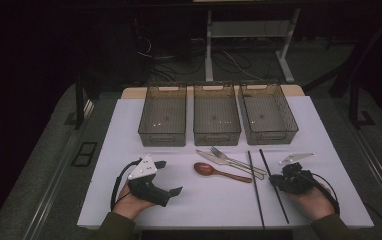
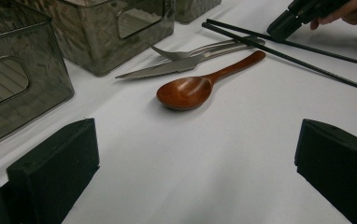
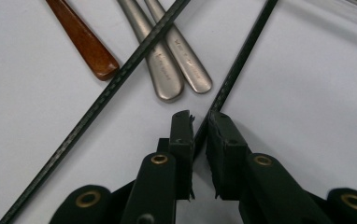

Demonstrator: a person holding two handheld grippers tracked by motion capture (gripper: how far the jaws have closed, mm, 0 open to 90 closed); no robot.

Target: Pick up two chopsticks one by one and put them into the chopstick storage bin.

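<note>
My right gripper (image 1: pixel 275 180) (image 3: pixel 200 126) is shut on the right-hand black chopstick (image 1: pixel 265 162) (image 3: pixel 242 56), which runs between its pads and still lies on the white table. The second chopstick (image 1: pixel 254 185) (image 3: pixel 120 79) lies to its left, across the handles of the metal knife (image 1: pixel 214 159) and fork (image 1: pixel 224 156). A wooden spoon (image 1: pixel 206 169) (image 2: pixel 186 91) rests in front of them. At the left, my left gripper (image 1: pixel 170 177) (image 2: pixel 195 154) rests in the person's hand, open, with nothing between its fingers and aimed at the spoon.
Three see-through bins (image 1: pixel 162 135) (image 1: pixel 216 135) (image 1: pixel 271 135) stand side by side along the back of the white table cover (image 1: pixel 204 205). Bare white surface lies between the two hands. Beyond the table are dark floor, cables and desk legs.
</note>
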